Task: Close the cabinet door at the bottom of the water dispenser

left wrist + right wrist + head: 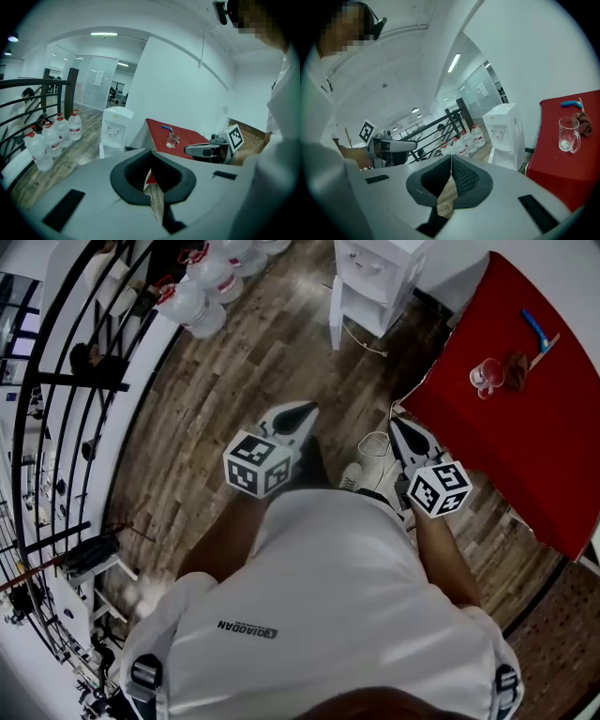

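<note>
I am holding both tongs out in front of me, well short of the water dispenser (375, 273). In the head view it is standing at about 12 o'clock, across the wooden floor (234, 381). Its bottom cabinet door (335, 313) is not yet closed. It is showing as an upright white panel, long axis vertical, swung out toward me from the dispenser's left side.

The left gripper (298, 413) is riding with its jaws together and nothing between them. The right gripper (401, 427) is likewise pinched closed and empty.

From the left tongs the door is lying at roughly 1 o'clock, and from the right tongs at roughly 11 o'clock, so it is sitting between the two lines of aim. I am judging the left hand slightly nearer the door's free edge and on its outer face, which makes it the likelier one to push the panel round to the right until it shuts.

The red table (525, 427) with a glass mug (486, 377) is sitting at 3 o'clock, near the right tongs. The water bottles (202, 282) are clustering at 11 o'clock, clear of the door's swing.
</note>
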The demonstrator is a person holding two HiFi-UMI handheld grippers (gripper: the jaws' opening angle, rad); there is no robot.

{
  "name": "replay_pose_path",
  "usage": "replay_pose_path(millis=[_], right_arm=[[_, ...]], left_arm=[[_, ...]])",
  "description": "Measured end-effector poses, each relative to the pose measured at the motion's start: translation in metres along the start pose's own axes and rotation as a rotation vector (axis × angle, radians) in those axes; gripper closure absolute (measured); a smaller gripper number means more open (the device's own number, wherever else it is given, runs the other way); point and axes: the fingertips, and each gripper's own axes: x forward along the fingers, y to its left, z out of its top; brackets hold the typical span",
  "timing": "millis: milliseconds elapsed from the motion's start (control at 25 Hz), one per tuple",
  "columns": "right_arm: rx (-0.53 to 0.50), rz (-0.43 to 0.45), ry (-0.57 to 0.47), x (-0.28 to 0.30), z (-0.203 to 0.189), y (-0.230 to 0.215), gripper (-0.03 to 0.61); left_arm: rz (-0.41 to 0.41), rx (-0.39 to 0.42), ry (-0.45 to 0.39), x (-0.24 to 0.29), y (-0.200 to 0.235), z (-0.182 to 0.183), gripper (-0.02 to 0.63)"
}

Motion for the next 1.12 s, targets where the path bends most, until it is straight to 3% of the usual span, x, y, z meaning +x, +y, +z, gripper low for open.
replay_pose_path(millis=[200, 400, 760, 1120], right_arm=[[-0.01, -0.043, 0.015, 0.034, 0.01, -0.007, 0.555], [-0.026, -0.087, 0.037, 0.083, 0.032, -0.021, 0.555], [-0.03, -0.208, 0.132, 0.192, 0.045, -0.047, 0.555], [-0.008, -0.288, 0.222, 0.27, 0.019, -0.072, 0.555]], left_arm=[[-0.012, -0.006, 0.002, 0.009, 0.044, 0.009, 0.617], [-0.02, 0.045, 0.002, 0.028, 0.098, 0.035, 0.617], [-0.062, 0.073, 0.097, 0.055, 0.217, 0.048, 0.617], [-0.09, 0.072, 0.145, 0.079, 0.292, 0.047, 0.617]])
